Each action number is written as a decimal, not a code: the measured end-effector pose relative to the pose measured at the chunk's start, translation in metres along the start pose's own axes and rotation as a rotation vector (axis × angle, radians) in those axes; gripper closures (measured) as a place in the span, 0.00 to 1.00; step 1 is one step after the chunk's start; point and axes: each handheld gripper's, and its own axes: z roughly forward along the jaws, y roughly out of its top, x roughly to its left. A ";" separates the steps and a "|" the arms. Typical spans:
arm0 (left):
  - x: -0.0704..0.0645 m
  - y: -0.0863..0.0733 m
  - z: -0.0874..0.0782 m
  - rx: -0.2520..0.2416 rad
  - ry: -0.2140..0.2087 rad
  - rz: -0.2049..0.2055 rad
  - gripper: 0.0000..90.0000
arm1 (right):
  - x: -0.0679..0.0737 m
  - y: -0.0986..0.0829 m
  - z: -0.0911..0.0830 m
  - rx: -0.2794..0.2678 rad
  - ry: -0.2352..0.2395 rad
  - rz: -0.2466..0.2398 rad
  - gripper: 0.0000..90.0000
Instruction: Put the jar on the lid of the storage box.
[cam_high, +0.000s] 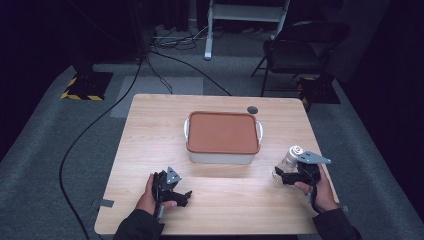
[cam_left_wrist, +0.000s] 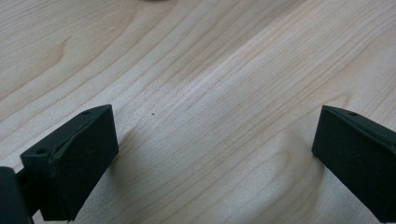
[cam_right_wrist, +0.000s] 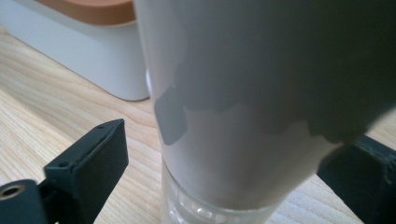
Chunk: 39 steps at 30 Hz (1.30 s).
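Observation:
A small clear bottle (cam_high: 289, 159) with a pale body and a metal top stands upright near the table's right edge. My right gripper (cam_high: 281, 175) is open around its lower part. In the right gripper view the bottle (cam_right_wrist: 243, 116) stands between the jaws, with a gap to the left jaw. A white box with a terracotta lid (cam_high: 222, 132) sits shut at the table's middle, and its corner (cam_right_wrist: 93, 56) shows behind the bottle. My left gripper (cam_high: 184, 196) rests low at the front left, and its jaws (cam_left_wrist: 215, 158) stand wide open over bare wood.
The wooden table (cam_high: 150, 130) has a round black grommet (cam_high: 252, 109) behind the box. A folding chair (cam_high: 300, 47) and a stand stand beyond the far edge. Cables (cam_high: 90, 130) run across the grey floor at the left.

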 end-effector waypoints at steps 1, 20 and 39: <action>0.000 0.000 0.000 0.000 0.000 0.000 0.00 | 0.000 0.000 0.000 -0.005 0.000 0.000 0.10; 0.000 0.000 0.000 0.000 0.000 0.000 0.00 | -0.005 -0.002 -0.001 -0.059 0.031 -0.017 0.45; 0.000 0.000 0.000 0.000 0.000 0.000 0.00 | -0.005 0.006 -0.013 -0.085 0.024 0.004 0.46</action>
